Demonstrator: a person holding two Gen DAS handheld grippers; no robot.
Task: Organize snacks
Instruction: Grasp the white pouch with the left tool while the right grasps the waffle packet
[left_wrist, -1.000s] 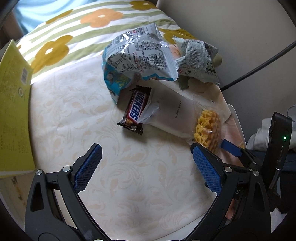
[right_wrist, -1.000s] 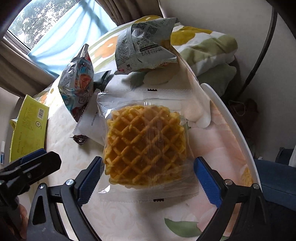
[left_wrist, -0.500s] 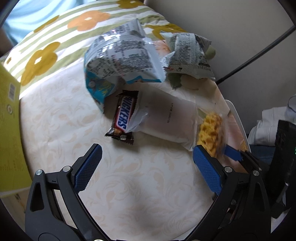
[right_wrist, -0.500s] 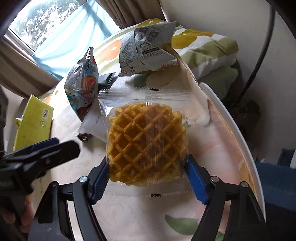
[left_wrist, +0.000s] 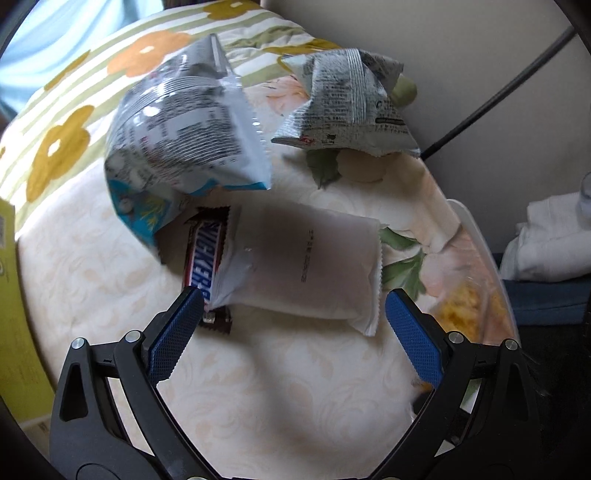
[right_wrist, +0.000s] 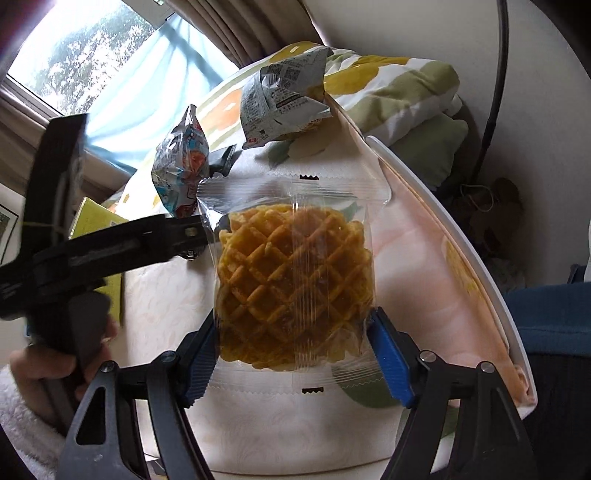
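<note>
My right gripper (right_wrist: 291, 347) is shut on a clear packet holding a yellow waffle (right_wrist: 295, 280), its blue pads pressing both sides, and the packet hangs above the tabletop. In the left wrist view that same packet is a yellow blur (left_wrist: 465, 306) at the right edge. My left gripper (left_wrist: 291, 314) is open just above a frosted white packet (left_wrist: 303, 266), with its left fingertip over the end of a Snickers bar (left_wrist: 205, 258). Behind them lie a silver and blue snack bag (left_wrist: 177, 140) and a crumpled grey bag (left_wrist: 351, 107). The left gripper's body (right_wrist: 110, 251) crosses the right wrist view.
A yellow box (left_wrist: 11, 295) stands at the left edge. A flowered pillow (left_wrist: 74, 110) lies beyond the bags. The table's white rim (right_wrist: 461, 240) curves along the right, with a black cable (left_wrist: 498, 85) and white cloth (left_wrist: 546, 236) past it. A hand (right_wrist: 55, 365) grips the left tool.
My right gripper has shut on the waffle packet and raised it off the table. My left gripper has moved in over the white packet and the Snickers bar.
</note>
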